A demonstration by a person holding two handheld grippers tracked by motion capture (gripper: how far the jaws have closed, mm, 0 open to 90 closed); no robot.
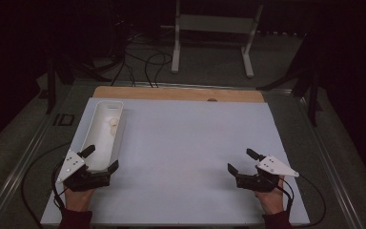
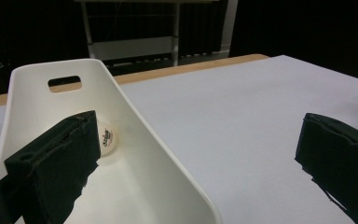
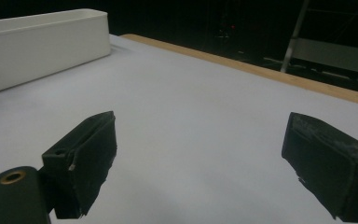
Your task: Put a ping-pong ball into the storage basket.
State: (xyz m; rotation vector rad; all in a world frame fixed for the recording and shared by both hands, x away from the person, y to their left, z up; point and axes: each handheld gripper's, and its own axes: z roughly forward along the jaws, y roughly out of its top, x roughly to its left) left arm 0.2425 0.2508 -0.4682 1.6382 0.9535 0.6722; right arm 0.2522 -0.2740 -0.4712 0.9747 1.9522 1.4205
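The left gripper (image 1: 100,160) is spread wide at the near end of the white bin (image 1: 91,125), with one jaw over the inside and one jaw outside its right wall, so the wall sits between them. It holds nothing. A small white ball (image 2: 106,138) with dark print lies on the bin floor, past the inner jaw and well short of the far end with the handle hole (image 2: 64,83). The bin stands at the left side of the white table (image 1: 186,157). The right gripper (image 1: 242,161) is wide apart too, holding nothing, low over bare table far off to the right. I think the bin could go wrong: if the jaws squeeze the thin wall and lift at one end, the bin may tip and the ball may roll about or pop out. A push could also slide the bin. Both hands (image 1: 79,199) come in from the near edge, wrists low, grippers pointing forward and a little inward
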